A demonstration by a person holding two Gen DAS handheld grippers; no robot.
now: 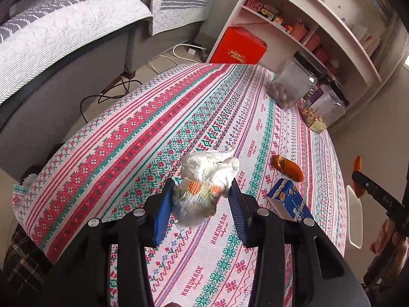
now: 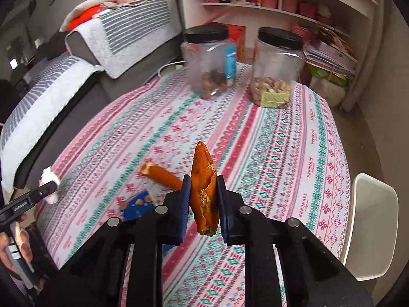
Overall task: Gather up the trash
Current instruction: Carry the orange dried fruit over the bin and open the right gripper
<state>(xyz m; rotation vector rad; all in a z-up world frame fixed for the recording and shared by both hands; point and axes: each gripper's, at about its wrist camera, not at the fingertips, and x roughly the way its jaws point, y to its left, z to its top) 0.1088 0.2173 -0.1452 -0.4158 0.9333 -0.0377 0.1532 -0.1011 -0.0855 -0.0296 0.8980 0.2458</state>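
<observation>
Now peel (image 2: 204, 192) btwn right fingers (image 2: 186, 204)

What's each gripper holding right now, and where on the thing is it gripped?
The left gripper pinches a crumpled tissue by its lower, printed part. The right gripper clamps an orange peel piece around its lower half, tip pointing up.

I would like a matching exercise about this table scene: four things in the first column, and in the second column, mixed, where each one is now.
Things:
1. crumpled tissue
2. orange peel piece
3. blue carton
4. two clear jars

Places:
a. lying on the tablecloth, near a second peel
b. standing at the far end of the table
c. clamped in the left gripper
d. clamped in the right gripper

Pairs: 1-c, 2-d, 3-a, 4-b
</observation>
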